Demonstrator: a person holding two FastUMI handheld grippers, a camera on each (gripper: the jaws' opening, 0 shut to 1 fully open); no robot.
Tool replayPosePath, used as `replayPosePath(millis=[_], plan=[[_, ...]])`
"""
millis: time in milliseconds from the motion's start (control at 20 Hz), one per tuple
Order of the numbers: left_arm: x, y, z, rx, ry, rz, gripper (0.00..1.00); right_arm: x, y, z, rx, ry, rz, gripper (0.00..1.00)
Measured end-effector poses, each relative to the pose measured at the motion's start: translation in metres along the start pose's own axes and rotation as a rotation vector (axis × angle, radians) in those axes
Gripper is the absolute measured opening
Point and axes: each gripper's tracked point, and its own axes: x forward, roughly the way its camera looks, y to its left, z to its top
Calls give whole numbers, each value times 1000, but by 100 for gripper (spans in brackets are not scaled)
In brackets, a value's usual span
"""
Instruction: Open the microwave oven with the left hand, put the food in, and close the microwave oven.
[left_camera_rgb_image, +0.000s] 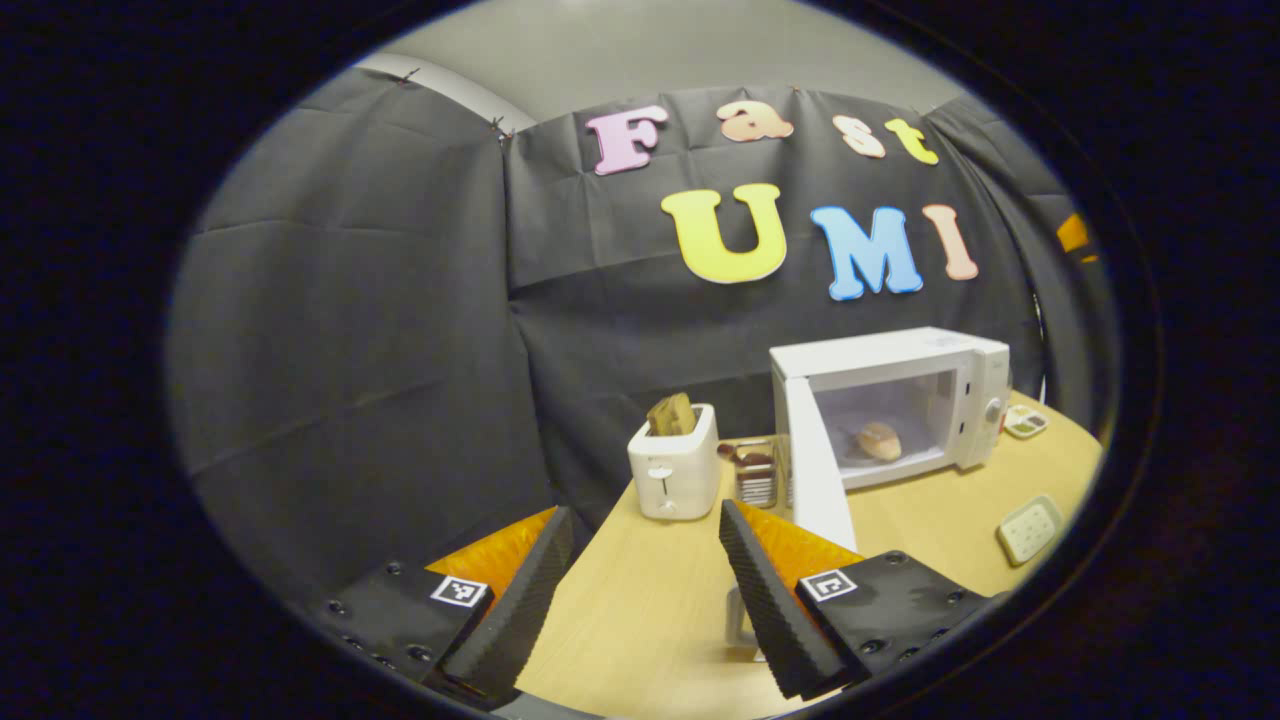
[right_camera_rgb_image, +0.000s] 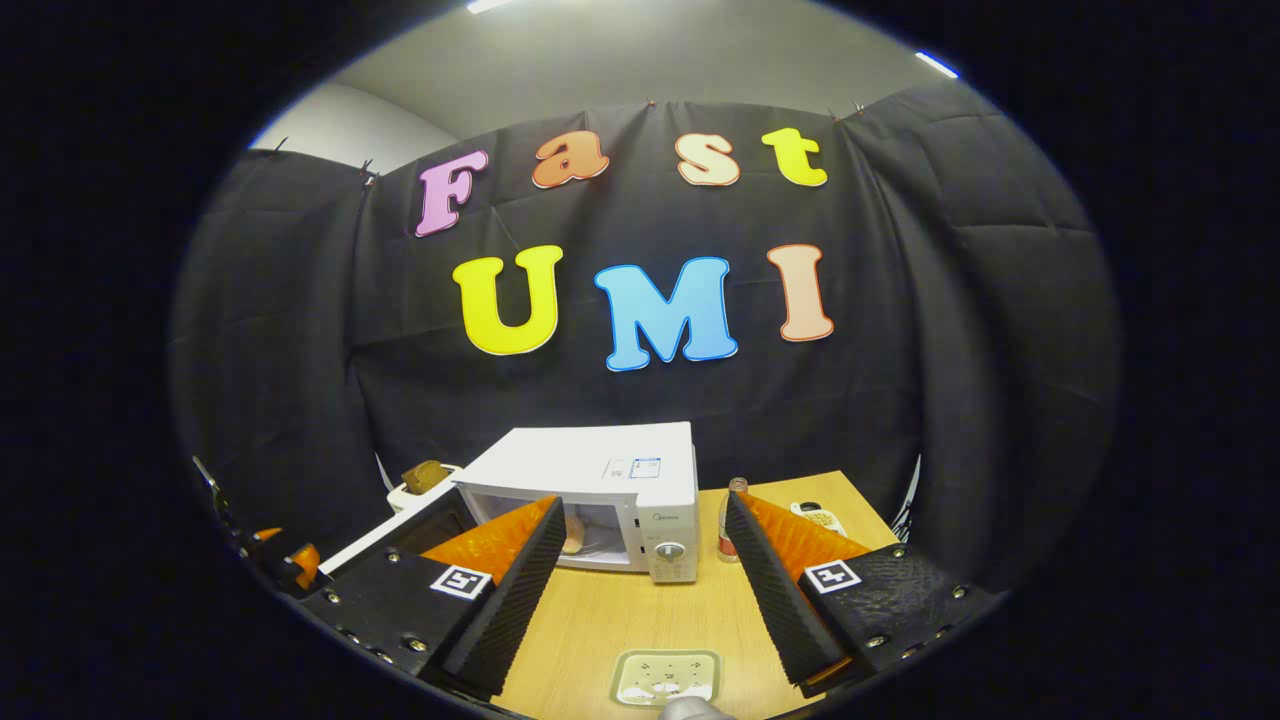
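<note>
A white microwave oven (left_camera_rgb_image: 900, 385) stands on the wooden table at the back right in the left gripper view, its door (left_camera_rgb_image: 815, 470) swung wide open toward me. A bread roll (left_camera_rgb_image: 879, 440) lies inside the cavity. My left gripper (left_camera_rgb_image: 640, 590) is open and holds nothing, a little in front of and left of the door's edge. In the right gripper view the microwave oven (right_camera_rgb_image: 610, 490) sits straight ahead, the bread roll (right_camera_rgb_image: 573, 538) partly hidden behind my left finger. My right gripper (right_camera_rgb_image: 640, 590) is open and holds nothing, drawn back from the oven.
A white toaster (left_camera_rgb_image: 675, 465) with bread in it stands left of the microwave, a small rack (left_camera_rgb_image: 757, 475) between them. A small dish (left_camera_rgb_image: 1025, 422) and a pale tray (left_camera_rgb_image: 1030, 528) lie to the right. A bottle (right_camera_rgb_image: 732, 520) stands beside the oven; a pale tray (right_camera_rgb_image: 667, 677) lies under my right gripper.
</note>
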Motion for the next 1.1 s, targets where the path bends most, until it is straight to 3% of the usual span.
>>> replayPosePath(millis=[150, 200, 250, 300, 450, 500, 700, 750, 800, 1100], plan=[[10, -4, -21, 15, 24, -11, 100, -7, -10, 9, -21, -8, -19, 93], [13, -4, -28, 6, 36, -11, 100, -8, -11, 10, -22, -9, -21, 98], [18, -4, -37, -2, 61, -8, 94, -9, -11, 10, -14, -9, -17, 93], [16, -6, -40, -17, 76, -7, 94, -10, -10, 9, 2, -1, -10, 98], [11, -9, -40, -26, 63, -12, 94, -13, -17, 12, 11, 3, -14, 98], [8, -17, -41, -13, 62, -18, 95, -15, -20, 13, 17, 4, -15, 94], [-3, -53, -37, -4, 57, -63, 94, -21, -36, 18, 26, -4, -27, 98], [-7, -65, -37, -5, 58, -77, 94, -21, -39, 19, 28, -3, -26, 94], [-10, -78, -36, -7, 58, -92, 94, -22, -44, 20, 29, -2, -28, 98], [-21, -175, -26, -27, 54, -218, 94, -29, -76, 20, 32, 12, -26, 98]])
